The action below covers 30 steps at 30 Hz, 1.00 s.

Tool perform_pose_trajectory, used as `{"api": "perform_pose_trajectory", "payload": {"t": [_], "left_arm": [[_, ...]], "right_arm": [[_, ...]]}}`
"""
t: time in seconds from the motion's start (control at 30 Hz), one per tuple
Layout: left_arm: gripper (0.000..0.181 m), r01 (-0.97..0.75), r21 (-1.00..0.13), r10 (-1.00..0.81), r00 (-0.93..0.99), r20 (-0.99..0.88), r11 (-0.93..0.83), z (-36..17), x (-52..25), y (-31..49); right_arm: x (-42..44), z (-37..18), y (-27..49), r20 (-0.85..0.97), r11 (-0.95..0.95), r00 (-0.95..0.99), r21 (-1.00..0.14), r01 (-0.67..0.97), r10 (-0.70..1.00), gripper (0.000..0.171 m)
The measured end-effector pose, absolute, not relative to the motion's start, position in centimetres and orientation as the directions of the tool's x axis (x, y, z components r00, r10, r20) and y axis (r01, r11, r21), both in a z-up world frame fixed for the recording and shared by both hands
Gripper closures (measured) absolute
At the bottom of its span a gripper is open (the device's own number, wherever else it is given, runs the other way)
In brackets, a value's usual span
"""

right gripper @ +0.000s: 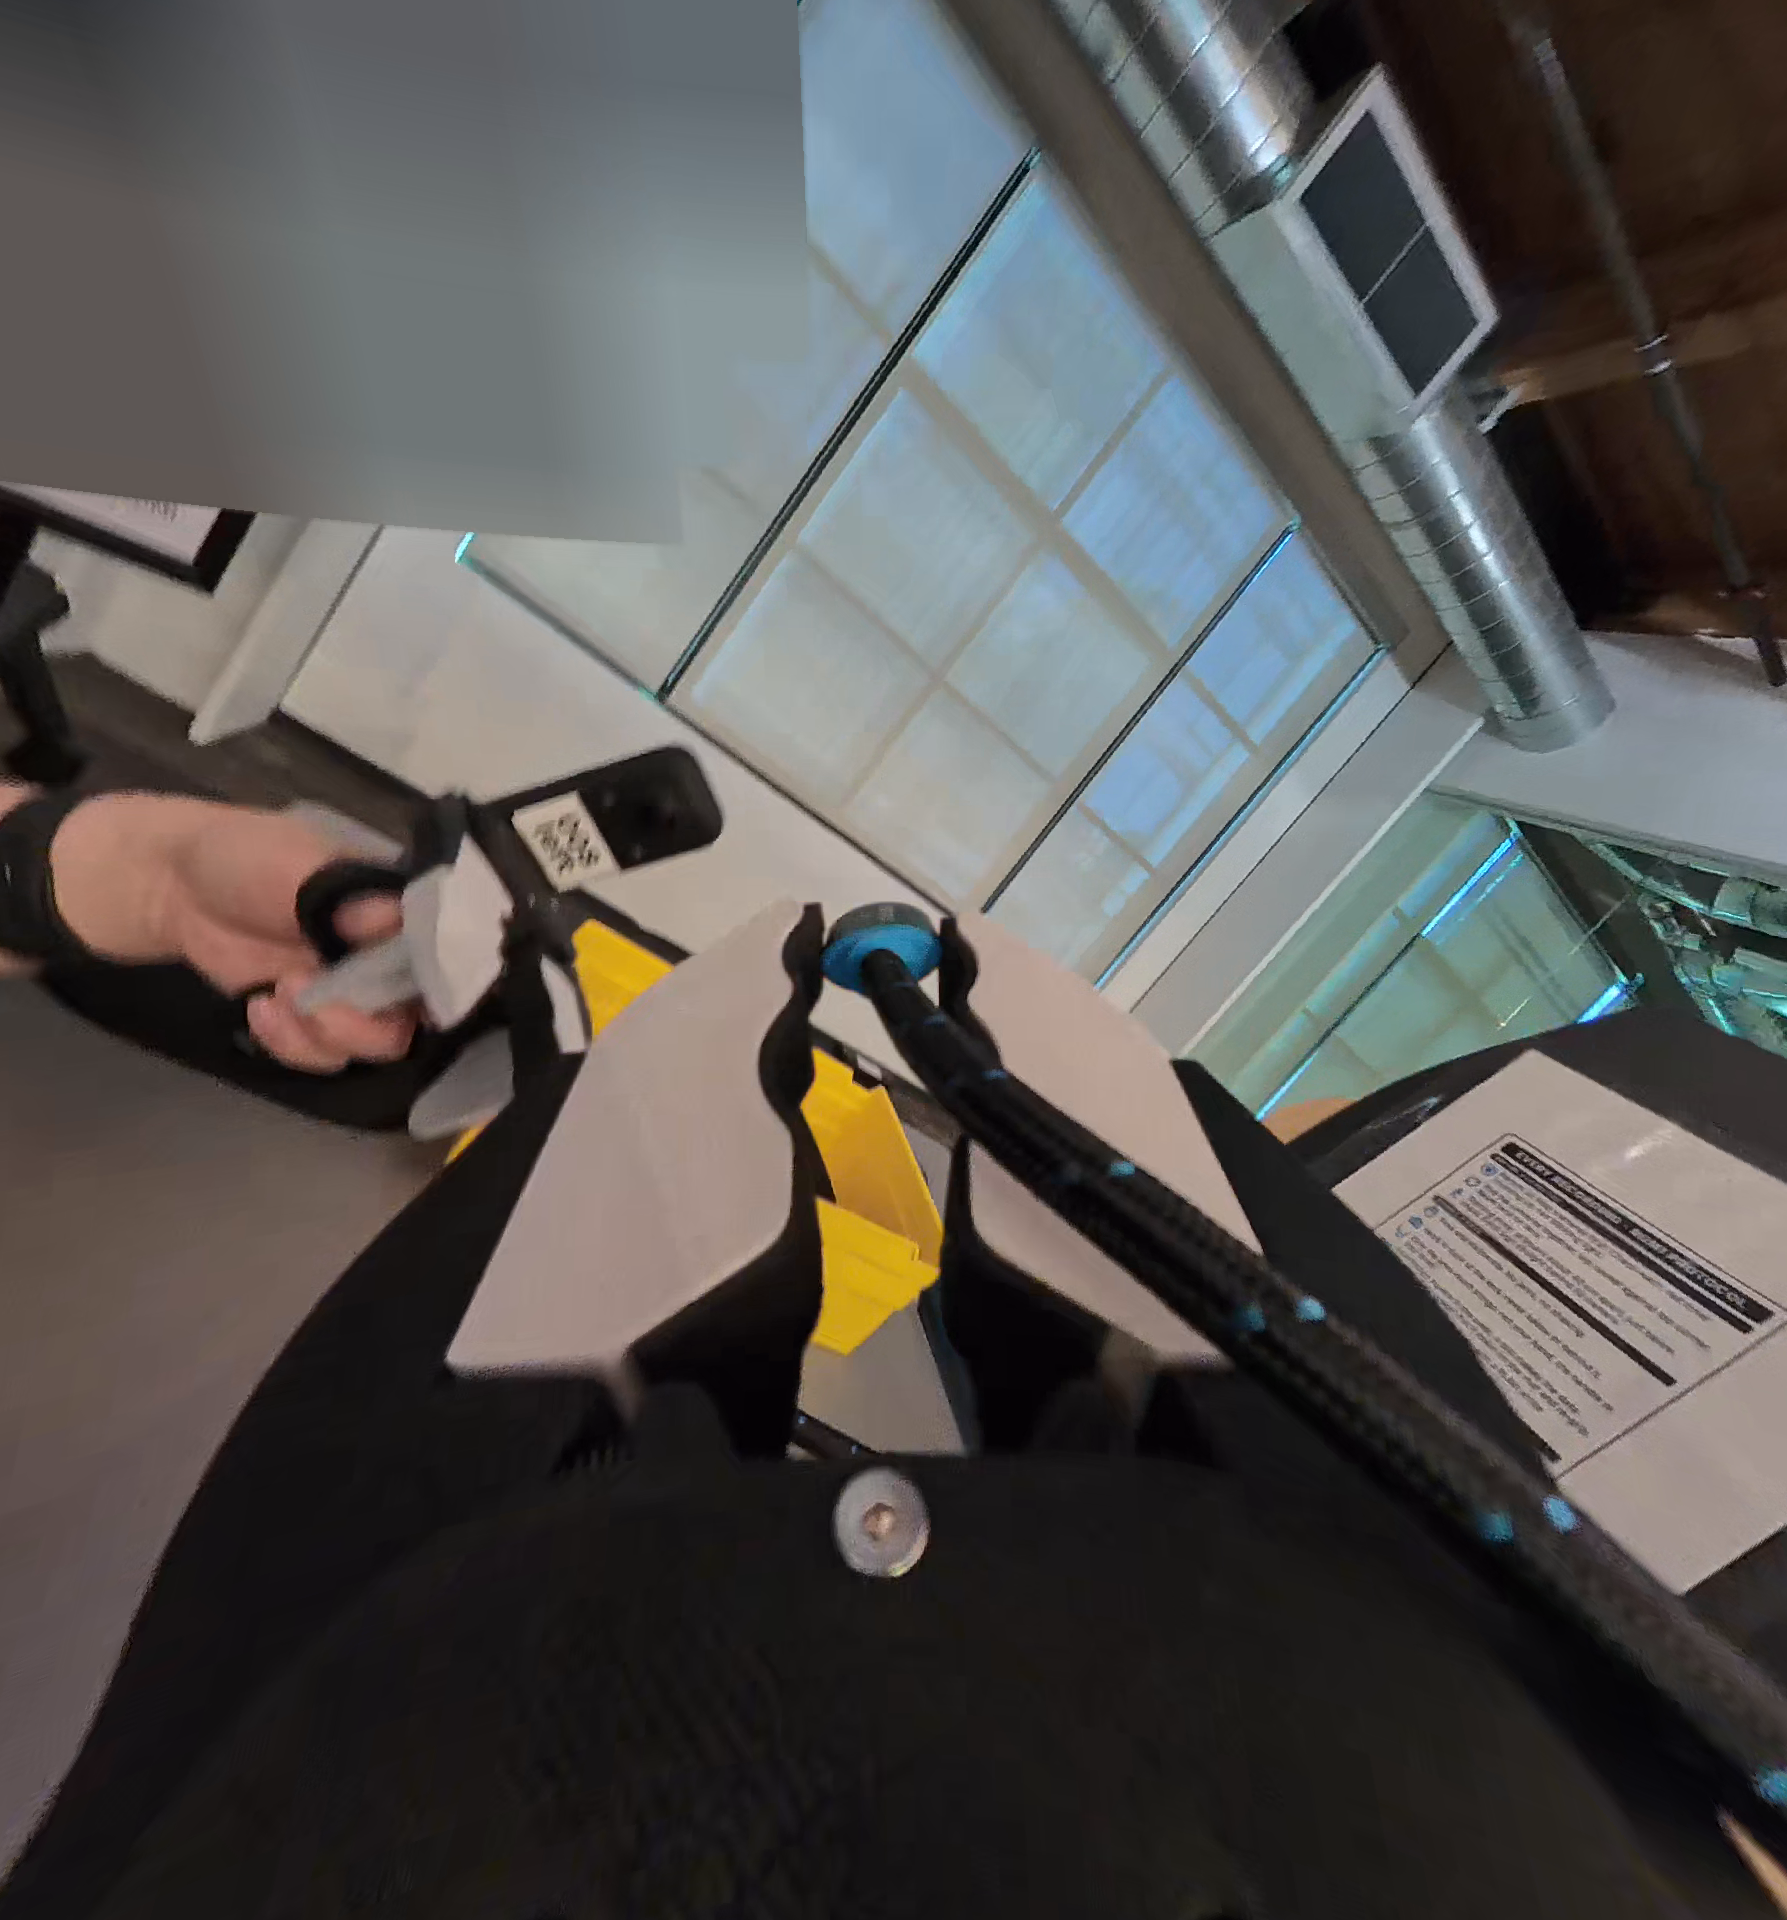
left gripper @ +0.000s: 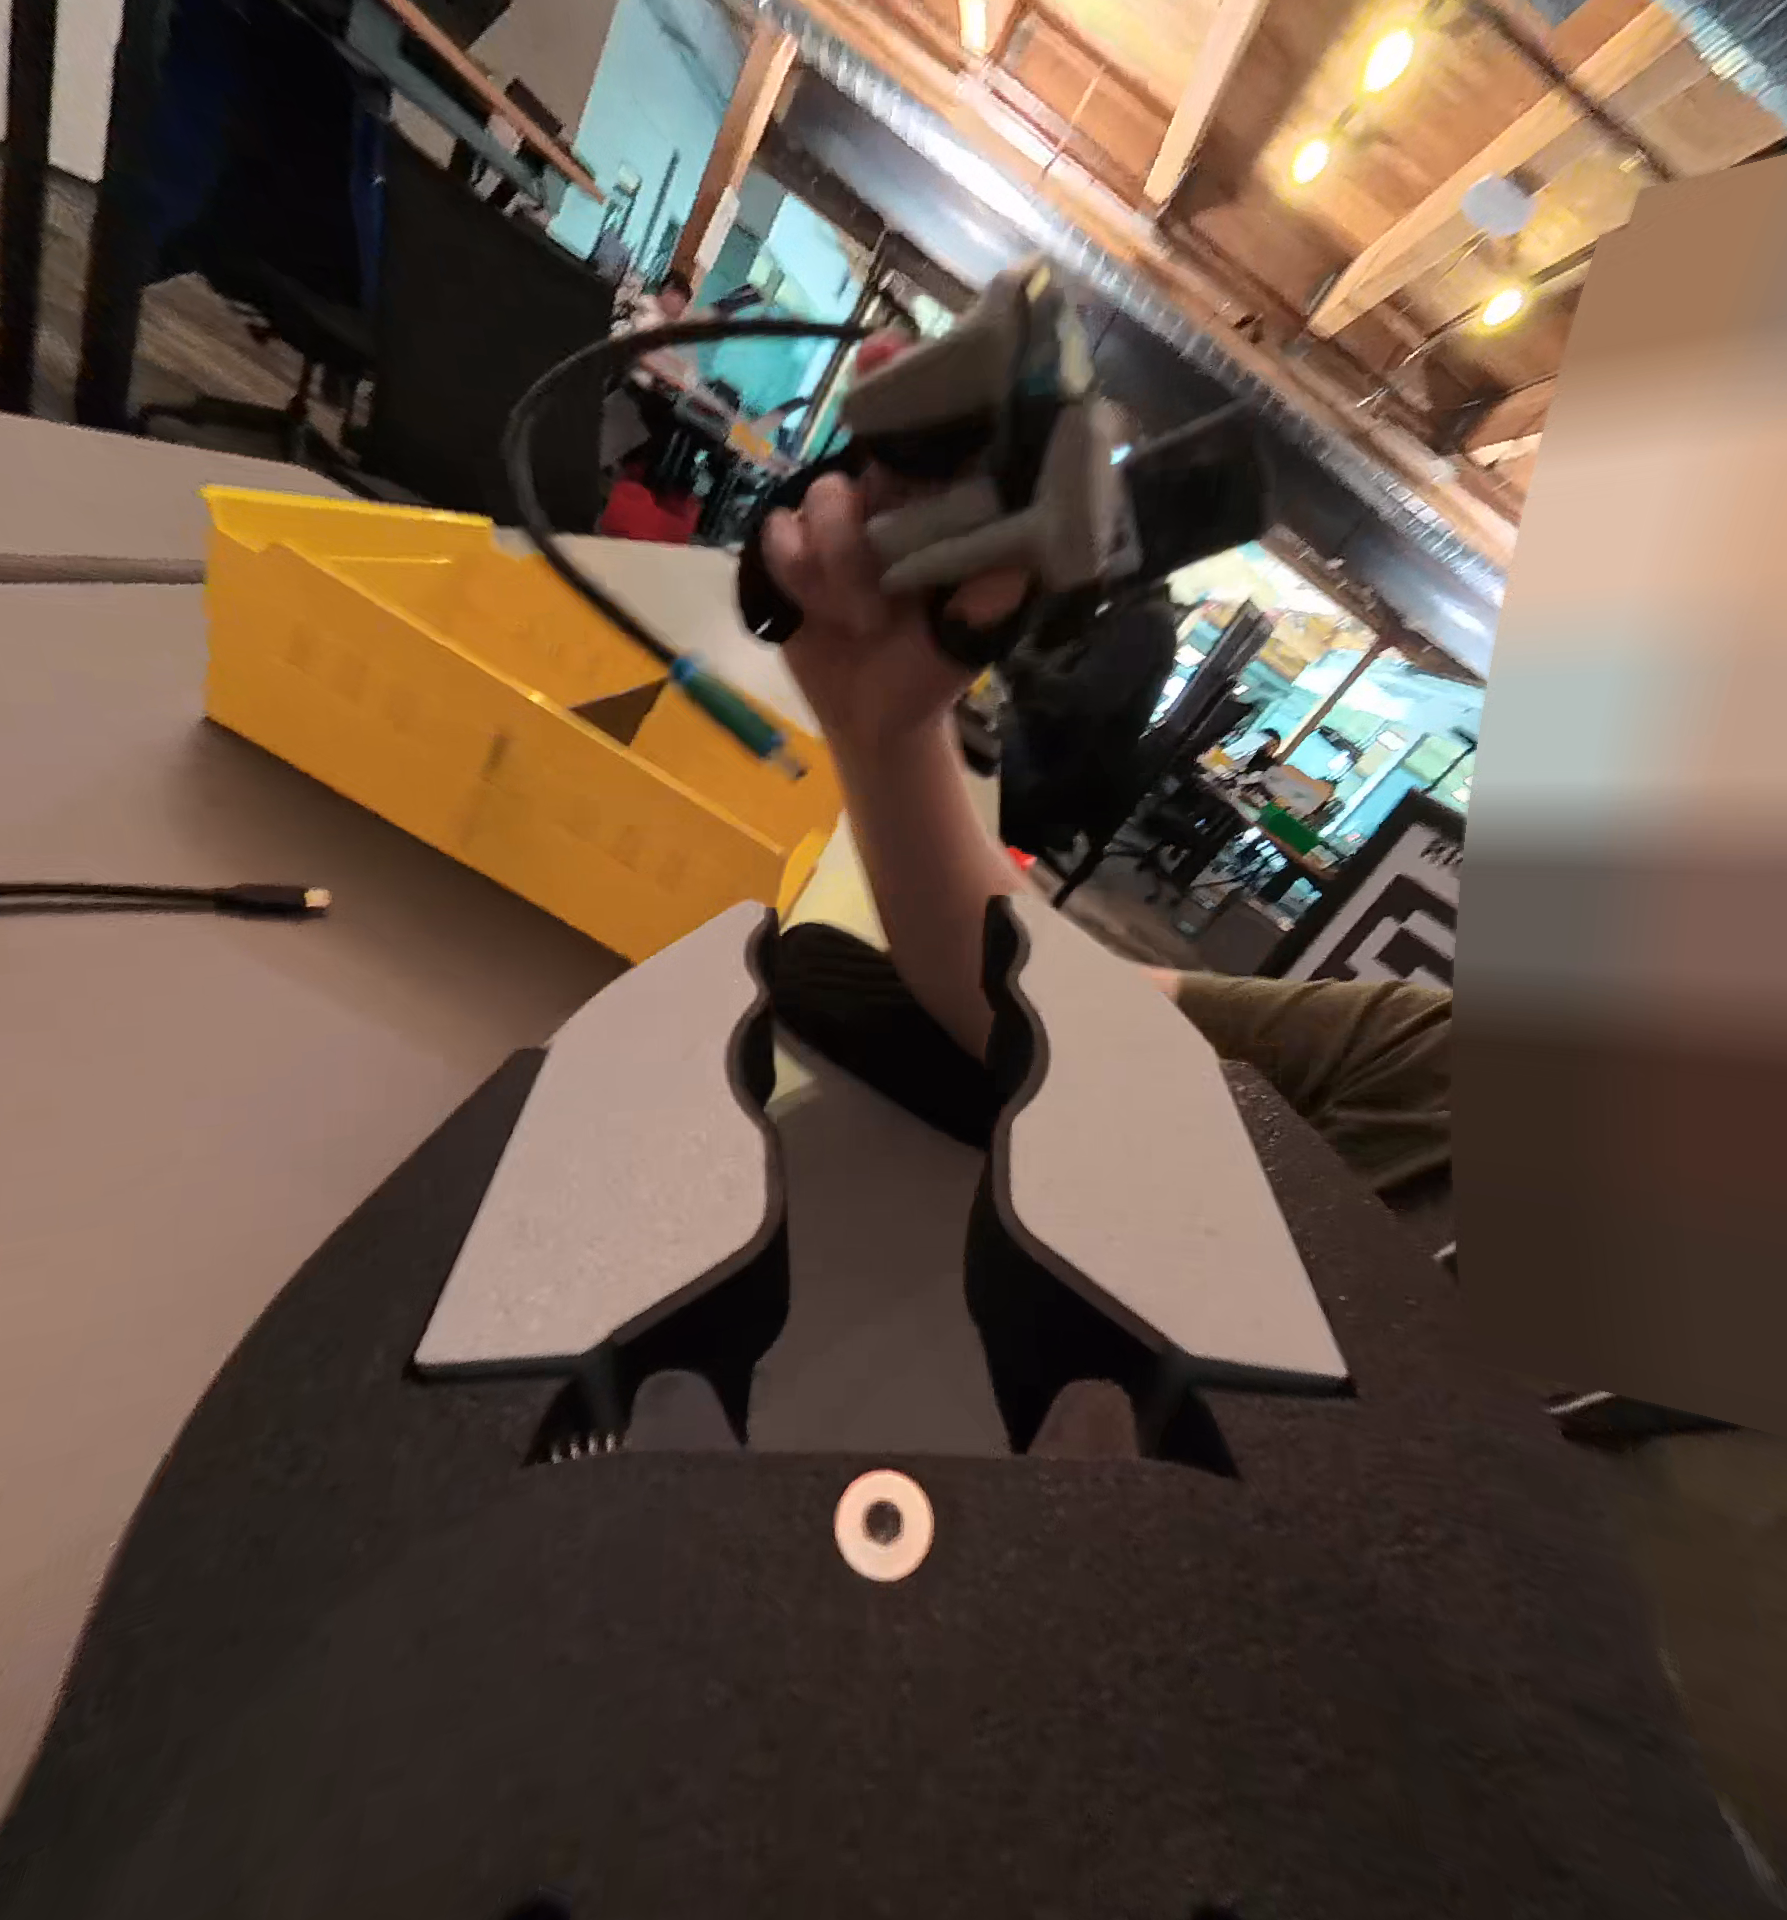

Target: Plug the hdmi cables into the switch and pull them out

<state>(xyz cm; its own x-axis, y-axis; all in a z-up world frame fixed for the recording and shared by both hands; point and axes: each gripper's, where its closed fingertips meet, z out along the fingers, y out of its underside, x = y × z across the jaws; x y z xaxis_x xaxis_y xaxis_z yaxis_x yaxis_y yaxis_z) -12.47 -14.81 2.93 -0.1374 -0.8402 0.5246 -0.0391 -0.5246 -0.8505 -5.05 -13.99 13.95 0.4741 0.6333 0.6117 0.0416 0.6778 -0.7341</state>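
Holding a black braided HDMI cable (right gripper: 1107, 1174) by its blue-collared plug, right tool (right gripper: 876, 948) points upper-centre; left tool (left gripper: 873, 961) gapes empty, nearer the black plug (left gripper: 265, 900) at left on the grey worktop (left gripper: 141, 1091).

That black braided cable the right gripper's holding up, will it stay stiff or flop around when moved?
Probably floppy: the braided cable curves in a loose loop away from the right gripper. Its blue-green plug dangles above the yellow bin, so it would likely swing. It seems light, held by fingertips alone.

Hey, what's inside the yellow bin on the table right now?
Nothing shows inside the yellow bin: only bare yellow walls. Its near wall hides the floor, and a dangling cable plug covers one corner.
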Motion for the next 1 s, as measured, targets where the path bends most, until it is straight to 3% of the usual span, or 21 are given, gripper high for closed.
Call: {"api": "perform_pose_trajectory", "payload": {"t": [0.17,0.43,0.73,1.0], "left_arm": [[0.141,-0.139,-0.894,-0.905,0.072,0.420,-0.426,-0.6,-11.8,-12.7],[0.125,-0.390,-0.894,-0.884,0.467,0.014,-0.220,-6.6,-12.1,-6.0],[0.092,-0.491,-0.802,-0.784,0.619,-0.047,-0.340,-12.6,-11.7,0.3],[0.100,-0.623,-0.685,-0.800,0.593,-0.097,-0.379,-15.5,-12.3,0.2]], "right_arm": [[-2.4,16.6,-14.5,0.551,0.673,0.546,-0.739,-0.034,0.632,0.150],[0.1,19.4,-15.9,0.557,0.709,0.617,-0.705,-0.001,0.555,0.150],[0.4,19.9,-16.5,0.587,0.727,0.623,-0.685,0.044,0.517,0.150],[0.4,19.6,-16.0,0.592,0.717,0.620,-0.694,0.068,0.514,0.150]]}}
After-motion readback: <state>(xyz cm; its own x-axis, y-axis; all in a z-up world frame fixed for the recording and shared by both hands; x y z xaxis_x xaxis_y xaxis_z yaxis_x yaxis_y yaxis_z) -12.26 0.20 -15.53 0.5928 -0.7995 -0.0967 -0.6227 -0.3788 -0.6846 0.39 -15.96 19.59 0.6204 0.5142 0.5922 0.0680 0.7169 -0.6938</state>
